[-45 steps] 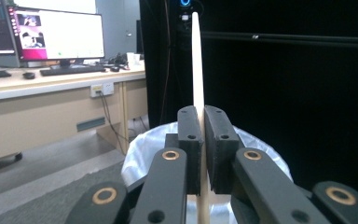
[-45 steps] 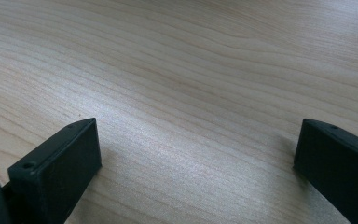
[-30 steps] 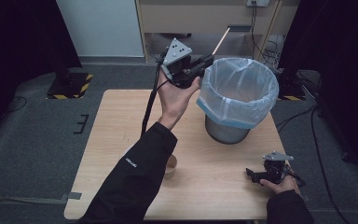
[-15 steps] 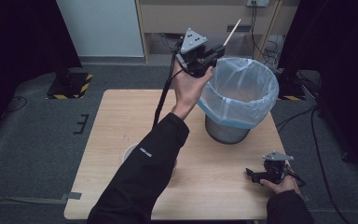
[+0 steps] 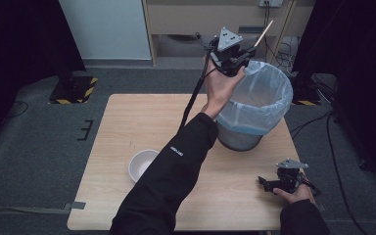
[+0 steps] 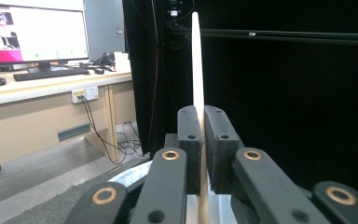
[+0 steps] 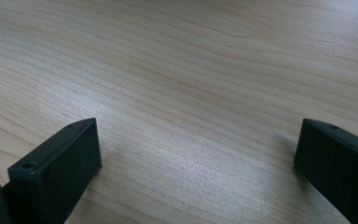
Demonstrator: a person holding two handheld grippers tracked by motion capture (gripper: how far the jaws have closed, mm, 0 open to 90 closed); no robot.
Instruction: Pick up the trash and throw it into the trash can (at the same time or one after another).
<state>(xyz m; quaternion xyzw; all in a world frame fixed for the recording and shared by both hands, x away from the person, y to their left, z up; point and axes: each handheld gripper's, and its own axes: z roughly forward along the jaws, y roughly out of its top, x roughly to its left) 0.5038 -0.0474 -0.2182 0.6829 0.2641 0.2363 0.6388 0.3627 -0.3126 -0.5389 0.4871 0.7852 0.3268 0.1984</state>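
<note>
Where the wooden table [image 5: 127, 117] is taken from its left side, a small white bowl [image 5: 142, 164] is found standing on the near part of the top, partly covered by the dark sleeve [image 5: 174, 171] of the person's left arm. That arm is stretched up and forward from the bottom edge of the high view, and the left gripper [image 5: 240, 53] is held raised at the far rim of the bin [image 5: 262, 98]. Its jaws are seen clamped on a thin pale wooden stick [image 5: 264, 33], which projects up and to the right beyond the jaw tips. In the left gripper view the same stick [image 6: 197, 70] is seen pinched flat between the two black pads [image 6: 188, 135] and rising past them toward the top edge. A black cable [image 5: 191, 100] is seen trailing from this gripper down toward the table.

The bin is noted as a grey container lined with a pale blue bag [image 5: 269, 83], standing on the far right part of the table, just below and to the right of the raised gripper.

At the near right corner the right gripper [image 5: 264, 182] is held low over the table top. In the right gripper view its jaws are recorded standing wide apart, with bare wood between them and nothing gripped.
</note>
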